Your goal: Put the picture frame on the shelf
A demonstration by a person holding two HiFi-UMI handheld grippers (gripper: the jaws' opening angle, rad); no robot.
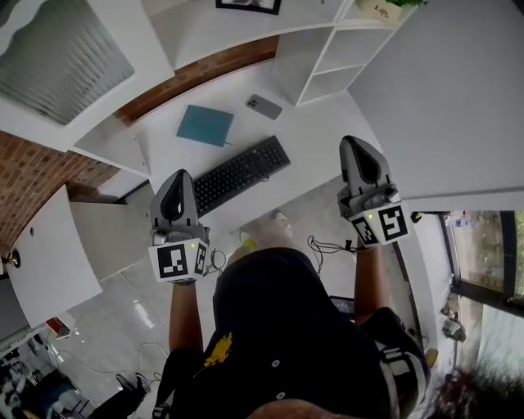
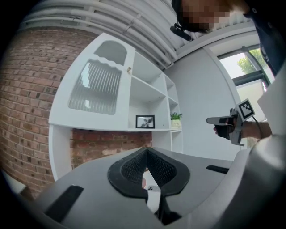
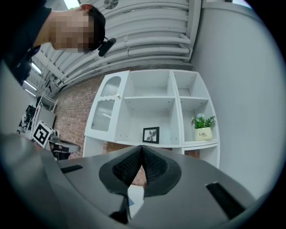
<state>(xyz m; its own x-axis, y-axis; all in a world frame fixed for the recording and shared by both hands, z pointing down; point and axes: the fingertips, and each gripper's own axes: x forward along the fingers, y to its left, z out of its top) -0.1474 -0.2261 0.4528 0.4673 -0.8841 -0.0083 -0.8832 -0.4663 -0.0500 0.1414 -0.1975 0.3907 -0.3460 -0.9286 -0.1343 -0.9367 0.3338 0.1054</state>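
Observation:
The black picture frame (image 1: 248,5) stands upright on the white shelf (image 1: 213,37) above the desk. It also shows in the left gripper view (image 2: 145,121) and the right gripper view (image 3: 151,135). Both grippers hang in the air well short of the desk and point toward the shelf unit. My left gripper (image 1: 175,177) is shut with nothing between its pads (image 2: 134,167). My right gripper (image 1: 359,146) is also shut and empty, its pads (image 3: 154,167) meeting at the tip. Neither one touches the frame.
A black keyboard (image 1: 240,173), a teal notebook (image 1: 205,124) and a phone (image 1: 264,106) lie on the white desk (image 1: 319,139). A potted plant (image 3: 203,127) sits in the right shelf compartment. A glass-door cabinet (image 2: 96,85) is at left, with a brick wall (image 2: 27,112) behind.

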